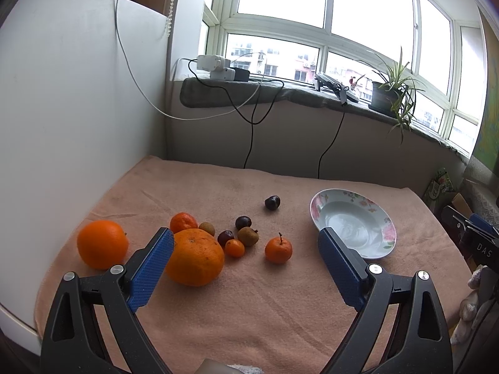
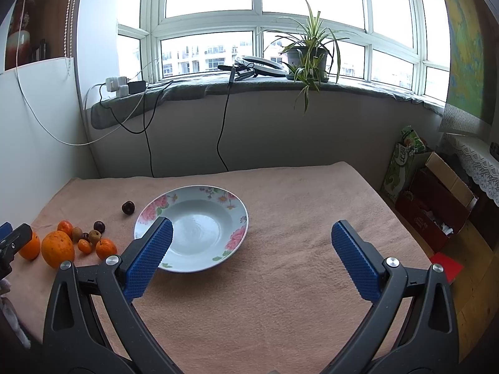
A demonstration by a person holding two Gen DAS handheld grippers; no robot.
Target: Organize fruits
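Several fruits lie on the pink towel (image 1: pixel 249 311): a large orange (image 1: pixel 195 257), a round orange (image 1: pixel 102 244), a mandarin (image 1: pixel 184 222), a small mandarin with a stem (image 1: pixel 278 249), a tiny kumquat (image 1: pixel 234 247), brown lychee-like fruits (image 1: pixel 248 236) and dark cherries (image 1: pixel 272 202). An empty floral plate (image 1: pixel 354 222) sits to their right, also in the right wrist view (image 2: pixel 193 227). My left gripper (image 1: pixel 246 238) is open and empty, just short of the fruits. My right gripper (image 2: pixel 252 229) is open and empty, its left finger over the plate's near rim.
A white panel (image 1: pixel 62 124) stands along the left edge of the towel. The wall under the window sill, with hanging cables (image 1: pixel 249 143), bounds the back. Boxes and bags (image 2: pixel 430 205) stand on the floor to the right. The fruits also show in the right wrist view (image 2: pixel 57 248).
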